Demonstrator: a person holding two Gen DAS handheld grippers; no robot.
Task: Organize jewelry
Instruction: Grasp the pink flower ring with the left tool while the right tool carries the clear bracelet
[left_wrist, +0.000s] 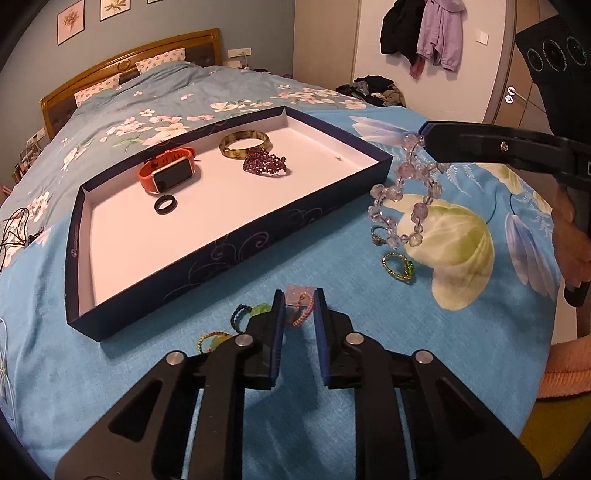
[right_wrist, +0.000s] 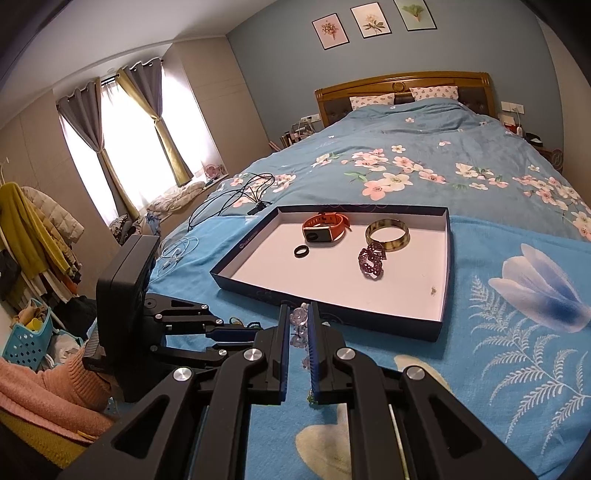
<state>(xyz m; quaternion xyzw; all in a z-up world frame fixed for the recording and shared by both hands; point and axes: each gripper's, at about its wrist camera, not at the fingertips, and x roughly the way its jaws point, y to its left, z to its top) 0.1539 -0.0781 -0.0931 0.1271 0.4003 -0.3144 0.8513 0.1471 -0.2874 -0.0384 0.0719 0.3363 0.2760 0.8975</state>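
On the bed (left_wrist: 369, 295), the tray (left_wrist: 236, 254) waits for the clear bead bracelet (left_wrist: 410, 195) dangling beyond its right edge, clenched in the right claw (left_wrist: 424, 134), best lifted clear of the rim, while the released left claw (left_wrist: 299, 306) straddles a pink ring (left_wrist: 301, 308).

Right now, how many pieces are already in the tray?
4: orange watch at the back left, black ring before it, amber bangle at the back, purple beaded bracelet beside it.
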